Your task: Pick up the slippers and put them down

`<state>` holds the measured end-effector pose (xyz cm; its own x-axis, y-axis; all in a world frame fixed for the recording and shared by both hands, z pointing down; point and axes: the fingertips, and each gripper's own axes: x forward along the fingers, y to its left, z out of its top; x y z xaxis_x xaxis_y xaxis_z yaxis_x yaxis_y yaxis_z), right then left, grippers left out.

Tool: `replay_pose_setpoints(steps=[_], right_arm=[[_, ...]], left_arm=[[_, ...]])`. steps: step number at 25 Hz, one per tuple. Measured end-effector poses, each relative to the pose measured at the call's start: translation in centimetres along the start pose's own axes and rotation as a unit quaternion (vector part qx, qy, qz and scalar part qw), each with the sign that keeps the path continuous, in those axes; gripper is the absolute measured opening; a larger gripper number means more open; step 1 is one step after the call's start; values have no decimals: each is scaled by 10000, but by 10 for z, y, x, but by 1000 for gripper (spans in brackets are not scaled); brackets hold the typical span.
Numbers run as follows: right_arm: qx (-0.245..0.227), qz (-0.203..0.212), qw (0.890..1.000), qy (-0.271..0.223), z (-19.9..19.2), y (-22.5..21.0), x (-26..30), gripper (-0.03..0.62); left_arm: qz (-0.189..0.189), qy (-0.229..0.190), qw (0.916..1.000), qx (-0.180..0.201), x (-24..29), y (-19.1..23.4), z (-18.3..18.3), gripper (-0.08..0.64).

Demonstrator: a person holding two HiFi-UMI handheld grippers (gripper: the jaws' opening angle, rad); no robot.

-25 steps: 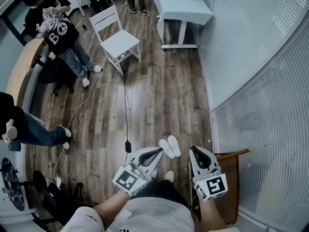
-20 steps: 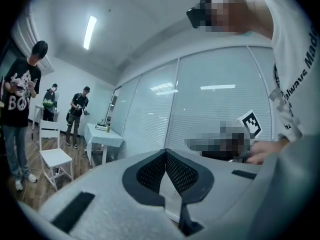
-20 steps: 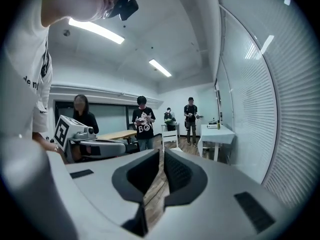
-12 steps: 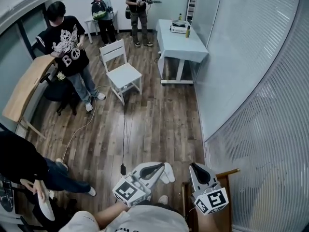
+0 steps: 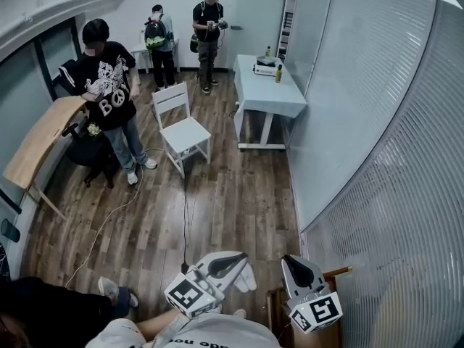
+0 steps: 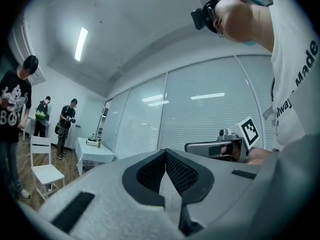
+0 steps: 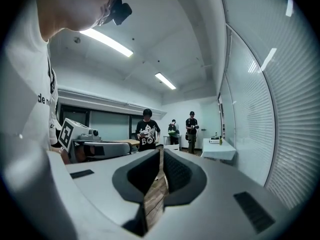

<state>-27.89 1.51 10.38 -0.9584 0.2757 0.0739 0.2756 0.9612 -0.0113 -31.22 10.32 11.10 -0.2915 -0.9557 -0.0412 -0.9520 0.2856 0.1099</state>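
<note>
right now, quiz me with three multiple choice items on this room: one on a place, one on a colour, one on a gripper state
1. Where is the white wooden chair?
A. on the wood floor, left of the pale table in the head view
B. on top of the table
C. against the glass wall

2. What colour is the pair of slippers beside the left gripper?
A. black
B. white
C. red

3. How is the right gripper?
A. wide open
B. shut on a slipper
C. shut, empty

Answers: A, the chair stands on the boards left of the table; B, both slippers show white; C, its own view shows the pads together with nothing between.
</note>
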Motion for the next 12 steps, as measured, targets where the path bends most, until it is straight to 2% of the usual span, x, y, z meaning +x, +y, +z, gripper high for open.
replay_pose_setpoints(steps=[12], right_arm=[[-171,-192,9994,-216,26,-7,-15,18]], left_arm=[[-194,-259,9995,48,5,-19,22,12]])
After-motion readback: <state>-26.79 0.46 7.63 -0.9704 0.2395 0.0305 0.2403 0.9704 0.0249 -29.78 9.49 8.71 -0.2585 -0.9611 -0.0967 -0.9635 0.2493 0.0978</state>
